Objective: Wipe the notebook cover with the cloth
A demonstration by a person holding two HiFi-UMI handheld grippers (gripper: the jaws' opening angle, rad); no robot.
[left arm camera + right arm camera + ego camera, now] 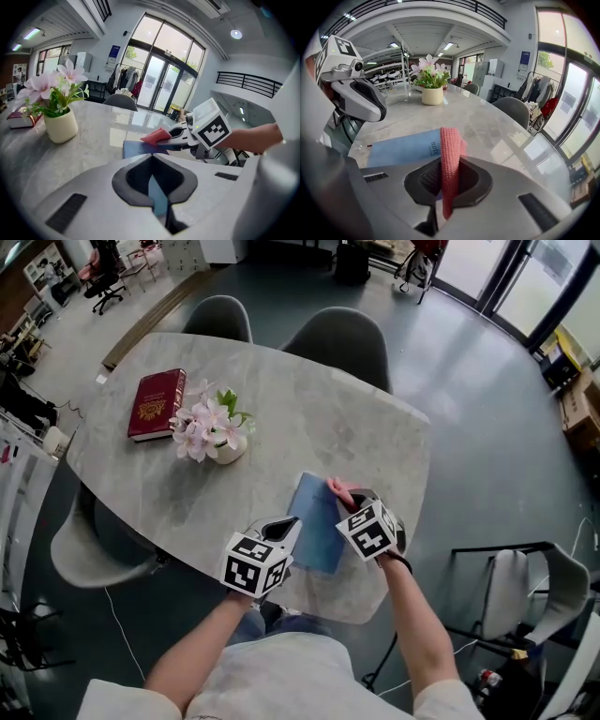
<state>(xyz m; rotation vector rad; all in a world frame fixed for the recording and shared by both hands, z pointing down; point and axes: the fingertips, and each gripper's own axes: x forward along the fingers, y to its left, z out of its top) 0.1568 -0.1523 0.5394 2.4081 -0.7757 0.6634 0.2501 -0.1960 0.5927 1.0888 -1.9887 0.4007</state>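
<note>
A thin blue notebook [317, 526] lies flat near the front edge of the marble table [309, 409]. My left gripper [284, 531] is shut on the notebook's near-left edge; in the left gripper view a blue strip of the notebook [157, 197] shows between the jaws. My right gripper [345, 499] is shut on a folded pink-red cloth [337, 489], held over the notebook's far right corner. In the right gripper view the cloth [450, 154] stands up between the jaws, above the notebook cover [401, 146]. From the left gripper view, the cloth [157, 136] hangs just above the notebook [135, 149].
A cream pot of pink flowers [216, 430] stands mid-table, with a dark red book [157, 404] to its left. Two grey chairs [342, 338] are at the far side, another [94, 559] at the near left. The table edge [375, 601] runs just in front of the notebook.
</note>
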